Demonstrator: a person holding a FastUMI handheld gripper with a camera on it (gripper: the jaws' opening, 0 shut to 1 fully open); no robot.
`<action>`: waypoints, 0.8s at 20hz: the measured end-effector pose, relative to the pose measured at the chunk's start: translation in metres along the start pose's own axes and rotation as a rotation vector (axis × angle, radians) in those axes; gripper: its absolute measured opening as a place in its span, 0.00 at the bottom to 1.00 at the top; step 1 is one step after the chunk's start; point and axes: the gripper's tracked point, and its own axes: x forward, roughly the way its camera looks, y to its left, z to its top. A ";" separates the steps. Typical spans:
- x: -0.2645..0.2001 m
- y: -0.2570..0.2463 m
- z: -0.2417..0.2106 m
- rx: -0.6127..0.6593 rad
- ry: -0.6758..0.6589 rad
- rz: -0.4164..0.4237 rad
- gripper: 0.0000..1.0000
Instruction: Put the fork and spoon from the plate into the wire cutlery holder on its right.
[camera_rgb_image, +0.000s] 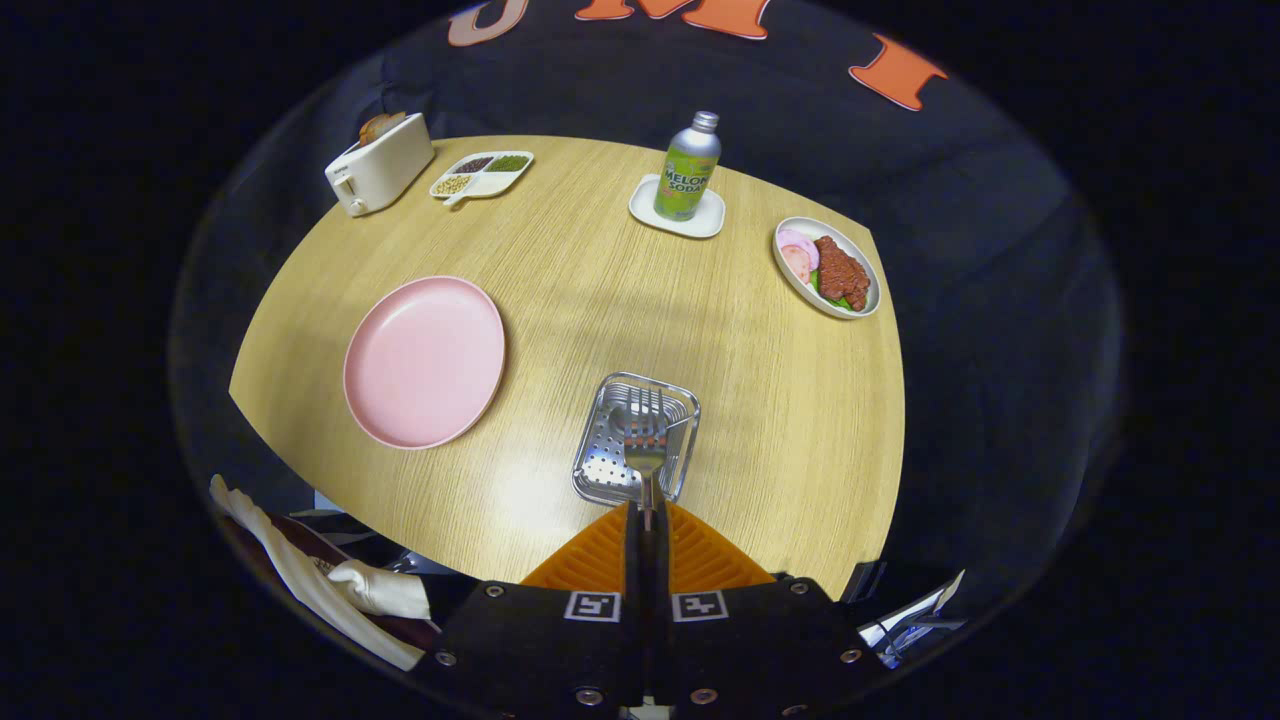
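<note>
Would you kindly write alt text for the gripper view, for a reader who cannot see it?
The gripper is shut on a fork, tines forward, over the wire cutlery holder on a wooden table. An empty pink plate lies left of the holder; beyond stand a soda bottle, toaster and food dishes.

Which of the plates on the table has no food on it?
The pink plate, left of the wire holder; the others hold food or a bottle.
</note>
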 end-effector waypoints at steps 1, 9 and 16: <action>0.004 0.001 0.000 -0.020 0.025 0.006 0.04; 0.042 0.003 0.003 -0.140 0.189 0.021 0.04; 0.061 0.009 0.005 -0.182 0.251 0.045 0.06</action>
